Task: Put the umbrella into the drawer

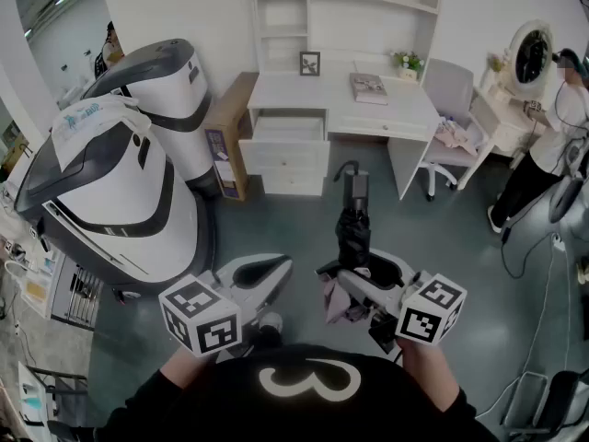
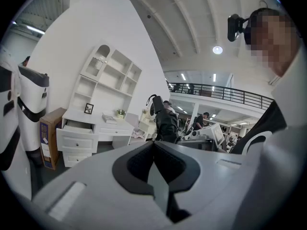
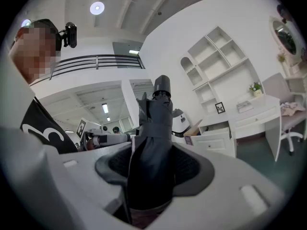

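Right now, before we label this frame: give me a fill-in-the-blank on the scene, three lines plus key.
1. The right gripper is shut on a folded dark ____.
2. The left gripper has its fingers together and holds ____.
3. The top drawer of the white desk stands ____.
Missing: umbrella; nothing; open.

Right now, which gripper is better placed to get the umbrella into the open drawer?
Right. The right gripper is shut on the folded umbrella. The left gripper is shut and empty. The top drawer already stands open, so nothing looks to need pulling first.
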`<state>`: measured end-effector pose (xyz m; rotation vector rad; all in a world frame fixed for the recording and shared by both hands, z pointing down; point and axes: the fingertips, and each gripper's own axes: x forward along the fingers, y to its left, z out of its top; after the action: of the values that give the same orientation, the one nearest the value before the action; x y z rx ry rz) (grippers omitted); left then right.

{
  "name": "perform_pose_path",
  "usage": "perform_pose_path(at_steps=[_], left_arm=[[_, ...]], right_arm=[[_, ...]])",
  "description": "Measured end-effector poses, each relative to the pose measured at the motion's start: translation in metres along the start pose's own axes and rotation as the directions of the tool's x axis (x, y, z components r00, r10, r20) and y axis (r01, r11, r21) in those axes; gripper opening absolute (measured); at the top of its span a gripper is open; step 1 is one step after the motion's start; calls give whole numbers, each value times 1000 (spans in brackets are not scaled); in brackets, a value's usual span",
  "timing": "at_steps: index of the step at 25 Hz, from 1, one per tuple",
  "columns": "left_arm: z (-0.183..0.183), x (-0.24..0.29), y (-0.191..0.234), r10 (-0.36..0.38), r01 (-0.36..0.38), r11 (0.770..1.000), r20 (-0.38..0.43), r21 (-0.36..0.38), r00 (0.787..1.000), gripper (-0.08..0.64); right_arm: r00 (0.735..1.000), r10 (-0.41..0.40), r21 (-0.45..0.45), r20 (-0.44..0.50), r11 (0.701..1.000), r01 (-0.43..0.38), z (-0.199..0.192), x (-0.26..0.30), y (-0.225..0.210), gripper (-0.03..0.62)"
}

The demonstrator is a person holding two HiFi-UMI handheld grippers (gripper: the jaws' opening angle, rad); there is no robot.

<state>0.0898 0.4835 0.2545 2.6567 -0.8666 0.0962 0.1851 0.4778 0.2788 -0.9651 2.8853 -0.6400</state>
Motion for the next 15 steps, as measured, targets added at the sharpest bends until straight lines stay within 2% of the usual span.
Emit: perform_pose_path(at_steps=[9, 15], left_arm=[[-8, 10, -13, -12, 12, 1000, -14, -8, 1000, 9], [-15, 16, 0, -2, 1, 1000, -35, -28, 999, 9]], right_arm=[[1000, -5, -2, 4, 1000, 5, -4, -16, -3, 227], [1000, 1, 37, -6, 999, -1, -14, -9, -15, 229]])
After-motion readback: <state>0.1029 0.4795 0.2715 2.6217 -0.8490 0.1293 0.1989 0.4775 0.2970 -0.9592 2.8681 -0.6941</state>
